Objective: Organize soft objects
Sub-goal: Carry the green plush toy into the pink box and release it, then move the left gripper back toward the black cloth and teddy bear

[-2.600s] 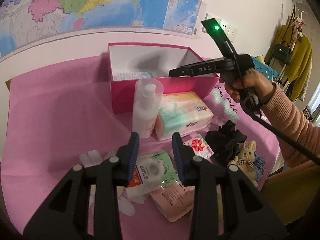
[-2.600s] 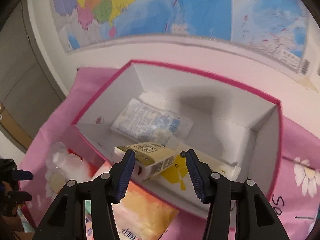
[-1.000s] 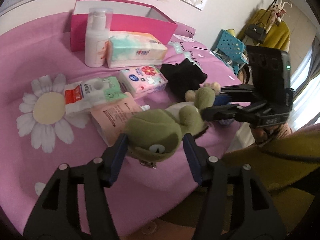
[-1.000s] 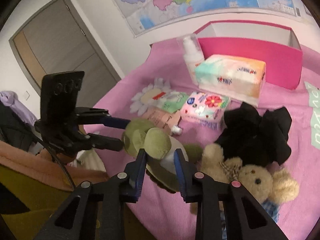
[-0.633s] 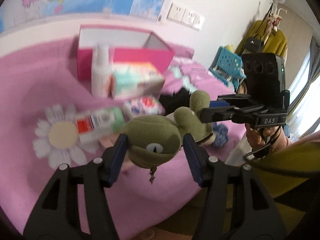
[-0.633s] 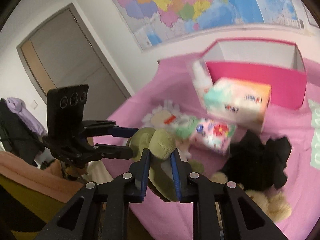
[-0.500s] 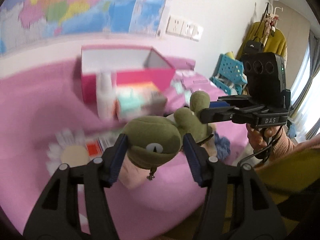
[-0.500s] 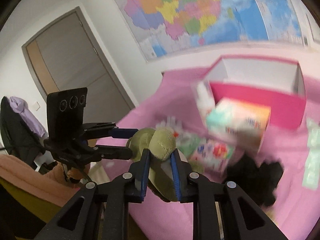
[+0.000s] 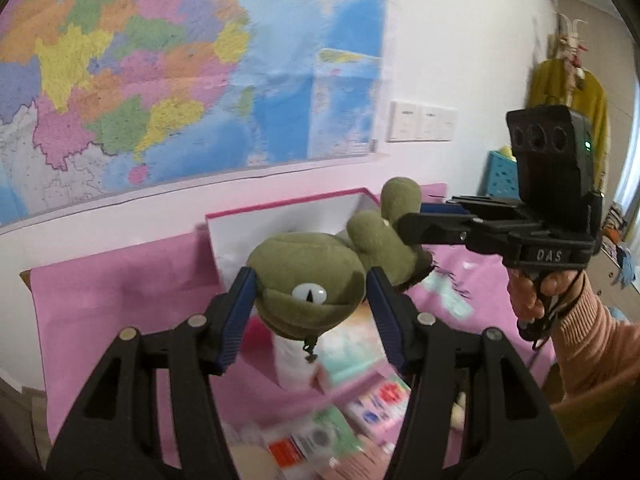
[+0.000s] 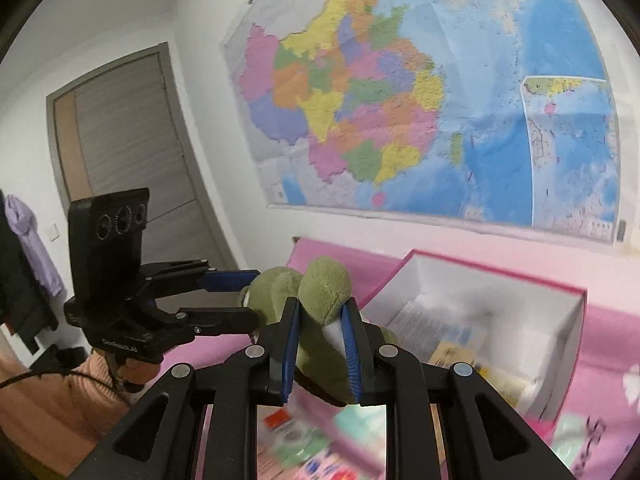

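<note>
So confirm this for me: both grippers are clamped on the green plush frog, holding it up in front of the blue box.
Wrong on the box's colour. Both wrist views show the left gripper and right gripper clamped on the green plush frog, held up in front of a pink box.

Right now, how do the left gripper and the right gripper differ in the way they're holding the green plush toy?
The left gripper clamps the green plush toy at its wide head, jaws well apart; the right gripper pinches a narrower limb, jaws nearly together. In each wrist view the other gripper reaches in from the side. Both are shut on the toy, holding it above the pink box.
</note>
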